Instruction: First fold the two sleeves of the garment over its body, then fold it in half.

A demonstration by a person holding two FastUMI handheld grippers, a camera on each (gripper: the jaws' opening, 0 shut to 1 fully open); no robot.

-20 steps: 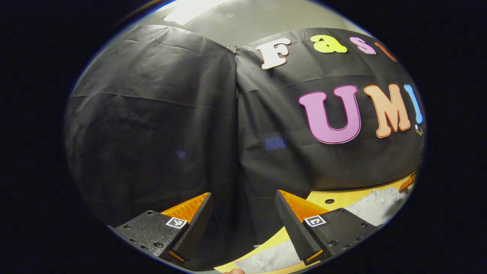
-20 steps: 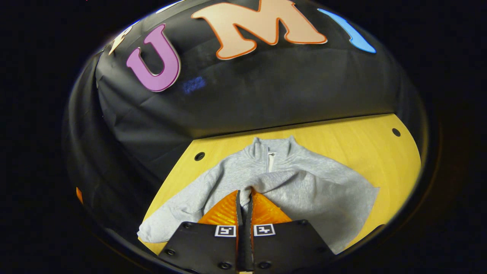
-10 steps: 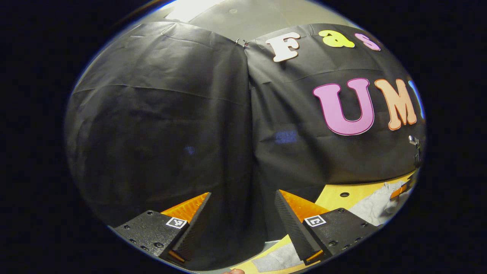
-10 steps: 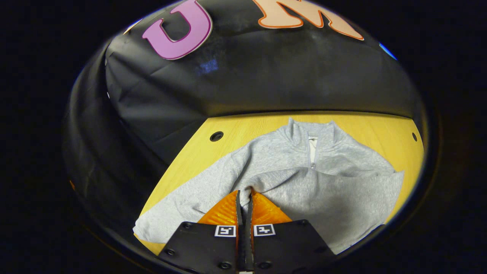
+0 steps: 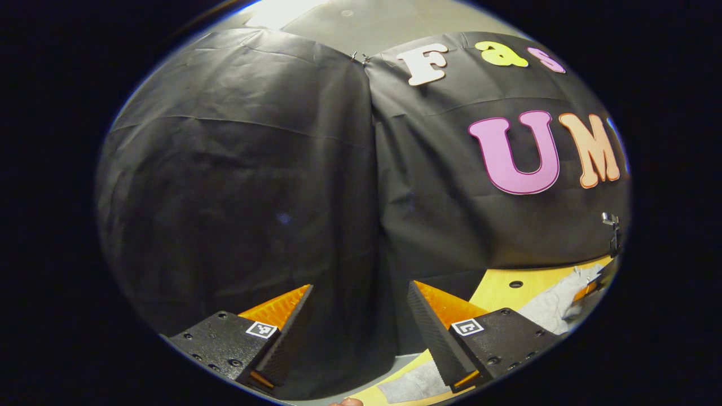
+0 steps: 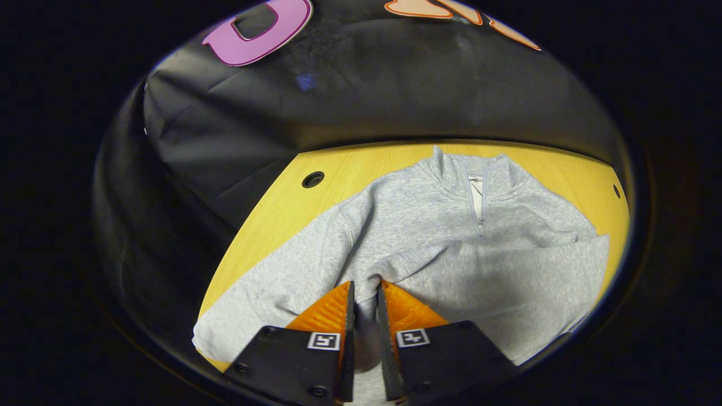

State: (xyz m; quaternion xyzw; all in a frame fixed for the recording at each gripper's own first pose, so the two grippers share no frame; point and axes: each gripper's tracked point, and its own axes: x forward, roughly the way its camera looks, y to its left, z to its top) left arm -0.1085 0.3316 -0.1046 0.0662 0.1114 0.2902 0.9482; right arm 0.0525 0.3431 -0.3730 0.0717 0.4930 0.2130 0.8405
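Yellow wooden table [image 6: 350, 163] backed by black cloth wall [image 5: 242, 186]; grey zip-neck garment [image 6: 428, 220] spread flat on the table, collar toward the wall.

Left: left gripper [image 5: 358, 332] held off the table's left end, aimed at the wall, fingers wide apart and holding nothing. Strip of grey cloth visible below its right finger, and more of the garment [image 5: 550, 307] at the far right of the left gripper view, with the other gripper's tip just beside it. Little different from half a second ago.

Left of centre: left sleeve [image 6: 265, 293] lying straight out toward the table's near-left corner, not yet folded.

Centre: right gripper [image 6: 364, 304] low over the garment's body, cuff of the right sleeve [image 6: 496, 276] between its fingers. Fingers pressed nearly together on the cuff a second ago; now parted by a narrow gap, cloth lying slack in that gap. Firm contact of both fingers no longer evident. Collar and zip more fully in view than before, camera closer to the table.

Right: right sleeve laid across the chest from the right shoulder, below the zip.

Meaning for the task, as judged: first sleeve fold delivered and being released; left sleeve next, then the fold in half.
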